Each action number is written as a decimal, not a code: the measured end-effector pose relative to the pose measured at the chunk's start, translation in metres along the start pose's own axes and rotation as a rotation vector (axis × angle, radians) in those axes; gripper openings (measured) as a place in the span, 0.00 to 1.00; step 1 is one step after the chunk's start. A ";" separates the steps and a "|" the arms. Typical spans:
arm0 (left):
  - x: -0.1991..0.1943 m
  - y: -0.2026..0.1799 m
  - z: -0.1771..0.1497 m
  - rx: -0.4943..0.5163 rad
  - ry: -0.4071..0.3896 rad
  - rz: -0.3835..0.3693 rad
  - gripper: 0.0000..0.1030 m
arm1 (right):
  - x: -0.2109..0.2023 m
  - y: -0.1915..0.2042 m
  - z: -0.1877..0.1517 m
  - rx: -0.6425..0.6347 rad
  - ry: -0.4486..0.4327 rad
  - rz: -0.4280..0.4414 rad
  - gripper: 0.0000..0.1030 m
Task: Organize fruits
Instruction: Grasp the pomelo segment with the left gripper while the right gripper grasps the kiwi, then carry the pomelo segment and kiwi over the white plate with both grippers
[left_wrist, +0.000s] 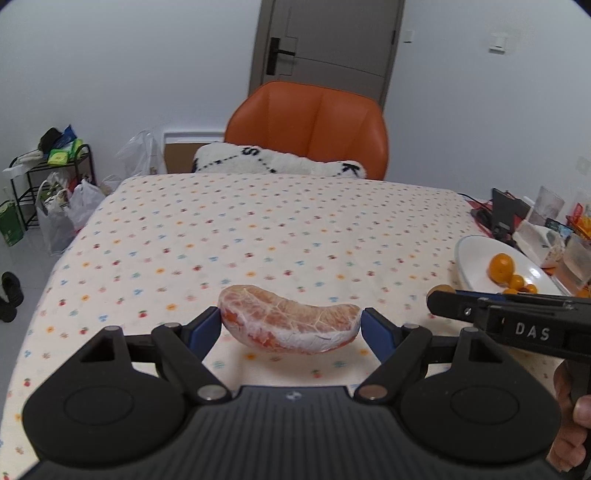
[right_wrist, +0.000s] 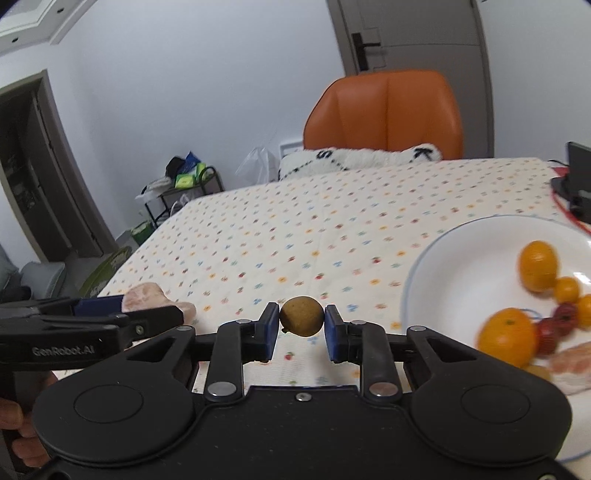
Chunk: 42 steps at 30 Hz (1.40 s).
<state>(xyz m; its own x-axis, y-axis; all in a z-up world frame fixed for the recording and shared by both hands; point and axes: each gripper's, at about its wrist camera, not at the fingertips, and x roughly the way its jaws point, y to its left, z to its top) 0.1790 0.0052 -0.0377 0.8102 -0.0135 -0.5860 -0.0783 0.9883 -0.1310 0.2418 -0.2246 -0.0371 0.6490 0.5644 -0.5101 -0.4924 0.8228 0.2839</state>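
Left wrist: left hand-held gripper (left_wrist: 290, 325) clamping membranous pomelo wedge (left_wrist: 290, 323); right hand-held gripper (right_wrist: 301, 323) pinching round, matte longan (right_wrist: 301, 316).

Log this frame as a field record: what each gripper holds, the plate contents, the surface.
left gripper: shut on peeled pink pomelo segment, held off the cloth
right gripper: shut on small round brown longan-like fruit
white round plate: oranges, small red fruits, another peeled segment
surface: dotted cream tablecloth
plate position: on the right gripper's side
background: orange chair
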 end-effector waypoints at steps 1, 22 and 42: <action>-0.001 -0.004 0.001 0.005 -0.003 -0.007 0.79 | -0.005 -0.003 0.001 0.004 -0.008 -0.005 0.24; 0.003 -0.070 0.011 0.083 -0.026 -0.106 0.79 | -0.053 -0.063 0.011 0.056 -0.116 -0.151 0.24; 0.016 -0.127 0.009 0.162 -0.010 -0.189 0.79 | -0.098 -0.115 -0.013 0.164 -0.138 -0.232 0.37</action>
<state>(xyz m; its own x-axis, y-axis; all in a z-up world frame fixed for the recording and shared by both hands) 0.2070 -0.1196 -0.0229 0.8074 -0.1997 -0.5552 0.1687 0.9798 -0.1071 0.2273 -0.3753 -0.0300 0.8113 0.3551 -0.4643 -0.2292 0.9240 0.3062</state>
